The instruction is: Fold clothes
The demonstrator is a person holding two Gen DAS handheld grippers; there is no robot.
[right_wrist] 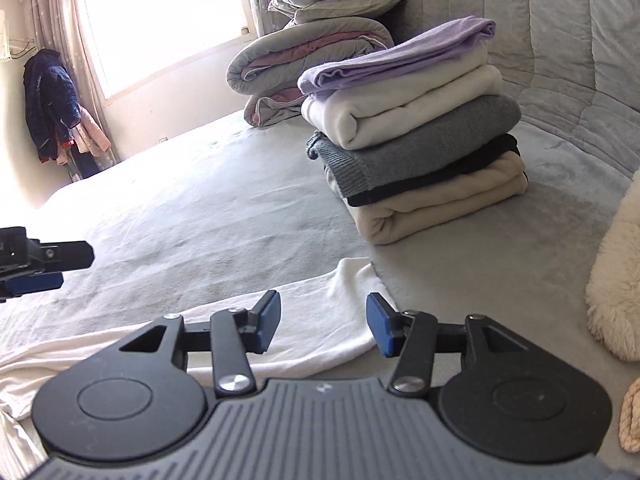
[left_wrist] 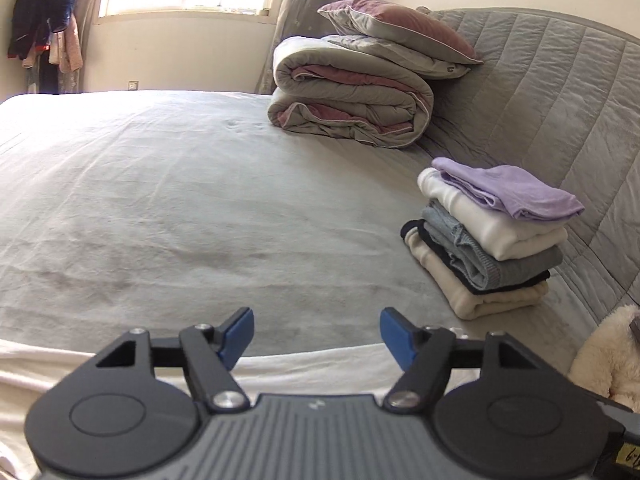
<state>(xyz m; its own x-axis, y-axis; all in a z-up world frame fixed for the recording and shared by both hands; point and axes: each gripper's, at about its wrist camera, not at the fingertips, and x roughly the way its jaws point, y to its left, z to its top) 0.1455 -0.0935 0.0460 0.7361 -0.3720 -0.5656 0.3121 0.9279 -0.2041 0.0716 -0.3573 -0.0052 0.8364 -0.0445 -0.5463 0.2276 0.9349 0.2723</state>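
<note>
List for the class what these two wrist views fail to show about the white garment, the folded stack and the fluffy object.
- White garment: type unknown; both views' gripper bodies and lower edges hide most of it.
- Folded stack: black layer shows as an edge only, under the grey knit.
- Fluffy cream object: cut off by the right edge in both views.
- Left gripper and right gripper: open, empty.

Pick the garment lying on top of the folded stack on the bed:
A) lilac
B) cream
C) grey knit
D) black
A: the lilac garment crowns the folded stack, with white, grey, black and cream layers beneath it.
</note>
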